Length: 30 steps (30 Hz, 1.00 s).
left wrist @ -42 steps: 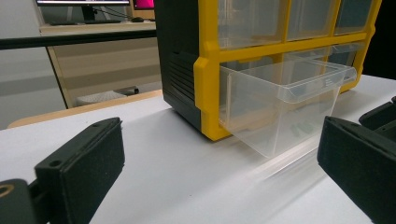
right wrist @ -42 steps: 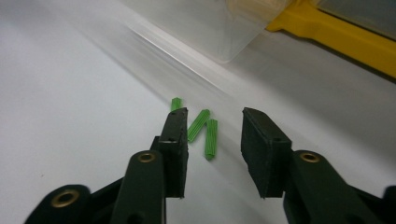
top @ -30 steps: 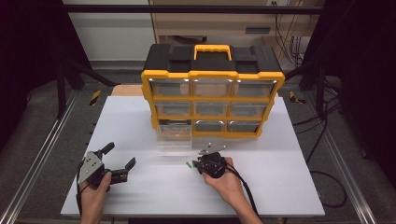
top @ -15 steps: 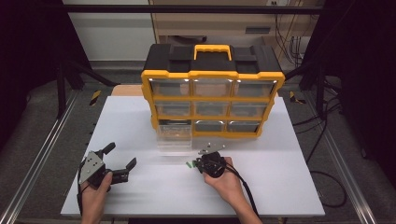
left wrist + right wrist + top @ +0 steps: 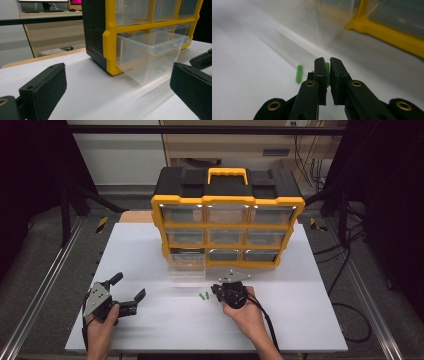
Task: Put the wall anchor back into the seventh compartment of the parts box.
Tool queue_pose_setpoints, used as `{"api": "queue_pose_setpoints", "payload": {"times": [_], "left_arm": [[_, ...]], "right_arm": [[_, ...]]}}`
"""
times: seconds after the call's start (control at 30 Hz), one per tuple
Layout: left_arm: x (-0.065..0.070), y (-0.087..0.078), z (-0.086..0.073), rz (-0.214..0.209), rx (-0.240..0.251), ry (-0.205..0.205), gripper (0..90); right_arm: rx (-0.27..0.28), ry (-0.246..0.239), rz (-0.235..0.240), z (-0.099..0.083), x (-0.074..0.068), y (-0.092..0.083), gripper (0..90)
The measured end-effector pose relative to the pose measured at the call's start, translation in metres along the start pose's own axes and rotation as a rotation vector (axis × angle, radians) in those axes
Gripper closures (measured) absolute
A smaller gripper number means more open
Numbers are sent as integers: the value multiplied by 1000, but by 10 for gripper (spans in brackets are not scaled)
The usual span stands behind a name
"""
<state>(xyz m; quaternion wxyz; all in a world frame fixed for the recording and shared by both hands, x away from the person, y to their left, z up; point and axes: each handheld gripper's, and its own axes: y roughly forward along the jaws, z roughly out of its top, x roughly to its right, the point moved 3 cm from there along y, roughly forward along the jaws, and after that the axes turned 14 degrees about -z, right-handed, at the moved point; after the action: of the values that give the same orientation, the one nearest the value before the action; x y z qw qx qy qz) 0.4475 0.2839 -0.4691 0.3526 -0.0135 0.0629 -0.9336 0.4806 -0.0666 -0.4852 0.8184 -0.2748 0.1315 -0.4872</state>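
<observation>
A yellow-and-black drawer cabinet (image 5: 227, 220) stands at the back of the white table. Its bottom-left clear drawer (image 5: 186, 265) is pulled out, and it looks close in the left gripper view as the drawer (image 5: 150, 55). Small green ribbed pieces (image 5: 202, 296) lie on the table in front of it. My right gripper (image 5: 214, 291) reaches them from the right. In the right gripper view the right gripper (image 5: 329, 61) is shut, with one green piece (image 5: 327, 72) pinched between its pads. Another green piece (image 5: 299, 73) lies loose to its left. My left gripper (image 5: 131, 286) rests open at the front left, its jaws (image 5: 117, 92) wide apart and holding nothing.
The table's (image 5: 300, 320) front edge runs just below both hands. Metal rails (image 5: 45, 285) flank the table on both sides. A cable (image 5: 265, 320) trails from the right gripper along the forearm.
</observation>
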Motion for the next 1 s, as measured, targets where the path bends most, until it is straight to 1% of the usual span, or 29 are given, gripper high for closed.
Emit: {"api": "queue_pose_setpoints", "payload": {"times": [0.07,0.17,0.23,0.33,0.4,0.6,0.73,0.8,0.83,0.93,1.0], "left_arm": [[0,0,0,-1,2,-3,8],[0,0,0,-1,-1,-3,8],[1,1,0,-1,-2,-2,8],[1,1,0,-1,-3,0,8],[1,0,0,-1,-4,0,8],[1,0,0,-1,-2,0,8],[0,0,0,1,-4,1,8],[0,0,0,1,-3,1,8],[0,0,0,1,-2,1,8],[0,0,0,0,-2,2,8],[1,0,0,0,-5,3,8]], "right_arm": [[38,25,0,5,5,-8,845],[88,42,-3,12,10,-18,845],[118,55,-1,19,12,-24,845],[150,68,7,27,12,-29,845],[167,66,10,33,11,-31,845],[193,64,21,50,7,-30,845],[212,57,29,63,1,-30,845],[214,54,29,66,0,-30,845],[215,47,29,71,-3,-28,845],[212,38,30,75,-5,-26,845],[208,27,34,81,-7,-22,845]]}}
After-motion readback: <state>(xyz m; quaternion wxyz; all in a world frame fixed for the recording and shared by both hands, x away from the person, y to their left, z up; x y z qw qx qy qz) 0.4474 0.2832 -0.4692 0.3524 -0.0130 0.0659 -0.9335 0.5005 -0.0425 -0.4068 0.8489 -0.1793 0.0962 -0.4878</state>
